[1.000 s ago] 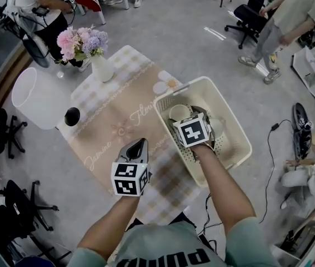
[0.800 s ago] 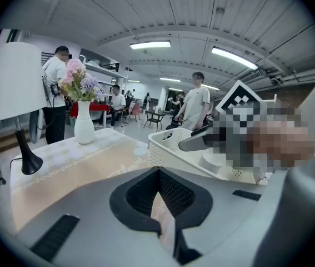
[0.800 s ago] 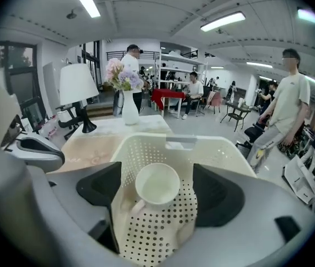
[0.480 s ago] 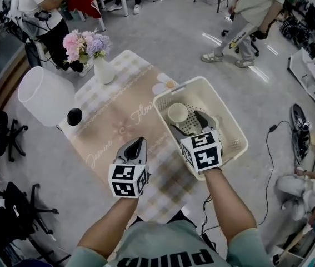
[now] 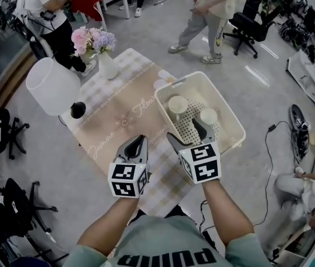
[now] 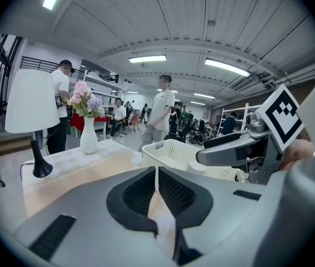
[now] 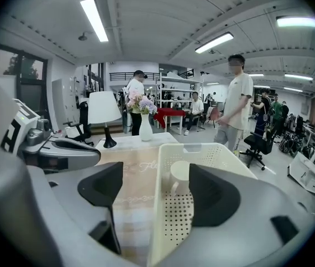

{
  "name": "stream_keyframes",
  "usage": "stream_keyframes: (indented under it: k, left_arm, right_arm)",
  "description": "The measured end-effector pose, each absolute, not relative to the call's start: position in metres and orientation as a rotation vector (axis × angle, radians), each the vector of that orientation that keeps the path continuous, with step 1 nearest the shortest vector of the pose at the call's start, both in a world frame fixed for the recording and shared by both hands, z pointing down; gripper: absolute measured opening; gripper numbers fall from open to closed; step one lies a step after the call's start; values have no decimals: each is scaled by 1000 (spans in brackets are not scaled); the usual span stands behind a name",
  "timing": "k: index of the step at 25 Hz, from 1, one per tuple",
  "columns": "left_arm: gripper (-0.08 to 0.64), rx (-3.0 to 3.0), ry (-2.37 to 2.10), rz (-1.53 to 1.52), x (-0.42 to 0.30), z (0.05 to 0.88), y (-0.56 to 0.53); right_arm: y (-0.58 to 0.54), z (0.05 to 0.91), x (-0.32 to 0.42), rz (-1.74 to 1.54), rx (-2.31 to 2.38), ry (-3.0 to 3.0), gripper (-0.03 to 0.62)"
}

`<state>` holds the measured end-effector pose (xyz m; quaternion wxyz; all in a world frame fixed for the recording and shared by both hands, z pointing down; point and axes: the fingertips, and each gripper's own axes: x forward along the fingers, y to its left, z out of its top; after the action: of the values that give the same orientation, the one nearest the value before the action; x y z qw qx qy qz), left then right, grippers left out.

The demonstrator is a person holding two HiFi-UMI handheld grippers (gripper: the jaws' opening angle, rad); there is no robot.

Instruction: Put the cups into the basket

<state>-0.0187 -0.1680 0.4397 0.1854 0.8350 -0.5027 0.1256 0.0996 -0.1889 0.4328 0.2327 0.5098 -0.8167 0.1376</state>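
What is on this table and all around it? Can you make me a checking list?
Surface: table under a beige checked cloth with writing on it.
Job's things: cream basket at the table's right edge, with two cups inside. No cups seen on the cloth.
Clutter: white lamp and a vase of flowers at the far end.
Grippers: left gripper over the cloth, jaws together, empty. Right gripper at the basket's near edge, jaws apart, holding nothing.
Cables: one cable on the floor to the right.
Surroundings: grey floor, office chairs, people walking past.
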Motion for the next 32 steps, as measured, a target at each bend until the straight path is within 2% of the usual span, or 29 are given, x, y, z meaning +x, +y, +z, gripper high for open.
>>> stream_keyframes:
  k: [14, 24, 25, 26, 27, 28, 30, 32]
  left_arm:
    - [5, 2401, -1449, 335, -38, 421, -103]
    - [5, 2414, -1437, 306, -60, 417, -64]
    - [5, 2418, -1434, 305, -60, 416, -61]
    - [5, 2421, -1431, 305, -60, 415, -58]
    - [5, 2423, -1428, 304, -60, 415, -55]
    - [5, 2424, -1426, 302, -60, 414, -53]
    - [5, 2425, -1422, 301, -61, 414, -49]
    - [5, 2427, -1418, 305, -62, 416, -46]
  right_arm:
    - [-79, 429, 71, 386, 1345, -2311, 387]
    - [-45, 422, 65, 360, 1397, -2332, 386]
    - [-43, 421, 66, 350, 1402, -2327, 367]
    - [-40, 420, 66, 338, 1411, -2318, 296]
    - [-38, 419, 67, 328, 1421, -2311, 185]
    - [-36, 419, 66, 323, 1425, -2307, 156]
    - [-32, 418, 64, 323, 1425, -2307, 148]
    - [-29, 419, 62, 319, 1428, -2308, 113]
